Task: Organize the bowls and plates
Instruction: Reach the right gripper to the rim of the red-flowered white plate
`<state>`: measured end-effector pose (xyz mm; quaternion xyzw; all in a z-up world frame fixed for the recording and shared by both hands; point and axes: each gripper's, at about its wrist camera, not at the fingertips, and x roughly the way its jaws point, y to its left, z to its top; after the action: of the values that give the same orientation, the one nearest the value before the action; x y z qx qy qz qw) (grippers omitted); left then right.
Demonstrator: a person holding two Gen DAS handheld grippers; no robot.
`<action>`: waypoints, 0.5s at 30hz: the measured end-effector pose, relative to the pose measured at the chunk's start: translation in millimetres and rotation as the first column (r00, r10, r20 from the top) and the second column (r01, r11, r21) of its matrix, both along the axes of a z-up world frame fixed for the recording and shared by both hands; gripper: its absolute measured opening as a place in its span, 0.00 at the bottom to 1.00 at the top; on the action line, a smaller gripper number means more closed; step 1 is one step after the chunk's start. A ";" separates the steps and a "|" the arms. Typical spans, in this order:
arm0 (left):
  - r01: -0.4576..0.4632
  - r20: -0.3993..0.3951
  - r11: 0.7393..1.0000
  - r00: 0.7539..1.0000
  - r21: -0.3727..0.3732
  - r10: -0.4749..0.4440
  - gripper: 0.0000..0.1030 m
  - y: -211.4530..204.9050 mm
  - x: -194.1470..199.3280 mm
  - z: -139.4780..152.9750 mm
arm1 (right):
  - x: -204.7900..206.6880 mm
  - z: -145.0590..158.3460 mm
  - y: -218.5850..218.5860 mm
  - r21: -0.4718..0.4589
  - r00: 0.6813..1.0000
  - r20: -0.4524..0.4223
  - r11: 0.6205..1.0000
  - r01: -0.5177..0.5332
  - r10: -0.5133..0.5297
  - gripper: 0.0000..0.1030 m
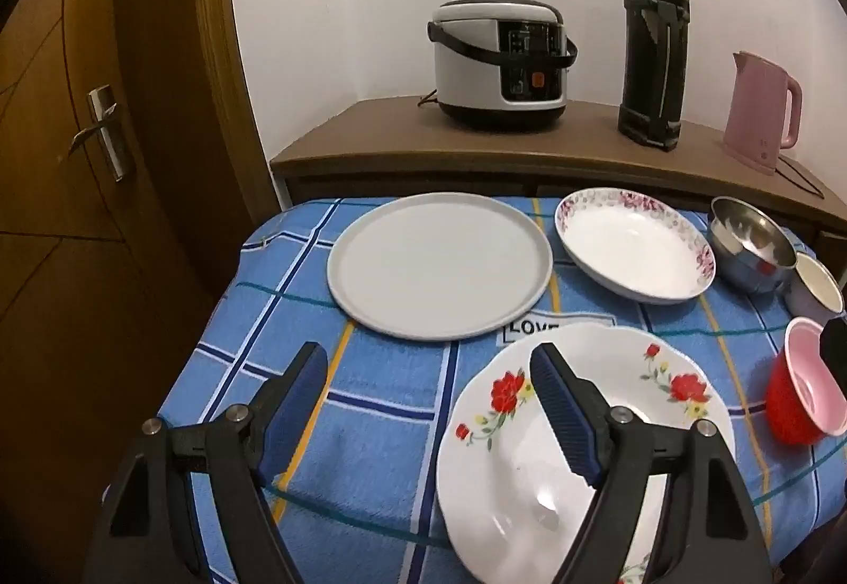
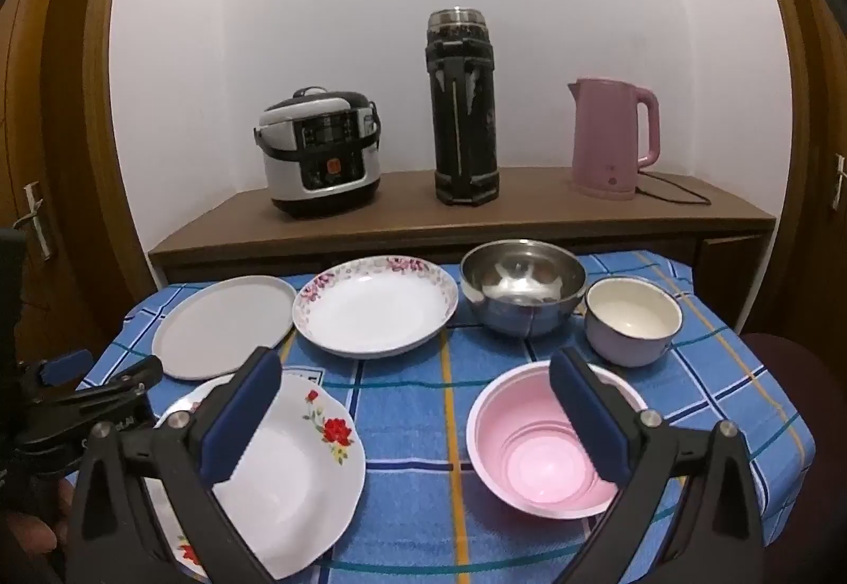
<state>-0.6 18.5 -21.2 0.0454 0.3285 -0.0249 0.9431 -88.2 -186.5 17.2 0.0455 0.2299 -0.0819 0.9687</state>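
Both the left gripper [image 1: 429,372] and the right gripper [image 2: 415,383] stood wide apart, empty. The rose plate [image 2: 296,473] lay left of the pink bowl [image 2: 534,457]. Judged risk: a rim-only pinch could let the plate tip into that bowl.

Black gripper [image 1: 429,361] arms, ribbed blue pads [image 1: 561,414], apparently silver screws
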 end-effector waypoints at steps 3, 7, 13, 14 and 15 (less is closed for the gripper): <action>-0.006 -0.010 1.000 1.000 -0.004 0.006 0.79 6.0 -2.6 -4.8 | -1.6 -2.8 0.1 -0.010 1.000 -0.012 1.000 -0.020 0.019 0.98; -0.018 -0.029 1.000 0.999 0.000 0.018 0.79 11.2 -3.4 -13.5 | -5.5 -9.7 2.7 -0.022 0.998 -0.030 0.999 -0.049 0.049 0.95; -0.008 -0.042 1.000 0.999 0.002 0.008 0.79 8.2 -7.0 -20.0 | -0.9 -19.4 12.9 -0.018 0.991 -0.077 0.993 -0.115 0.113 0.86; -0.007 -0.044 1.000 0.999 0.009 0.008 0.79 7.4 -6.8 -20.7 | 0.0 -20.8 15.4 -0.024 0.989 -0.084 0.992 -0.125 0.122 0.86; -0.008 -0.045 1.000 0.999 0.010 0.008 0.79 7.1 -6.4 -21.2 | -0.3 -22.5 17.2 -0.029 0.988 -0.088 0.991 -0.132 0.129 0.86</action>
<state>-7.0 25.6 -42.4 0.0482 0.3499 -0.0206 0.9353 -88.5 -169.4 -5.3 0.0098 0.2723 -0.0242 0.9619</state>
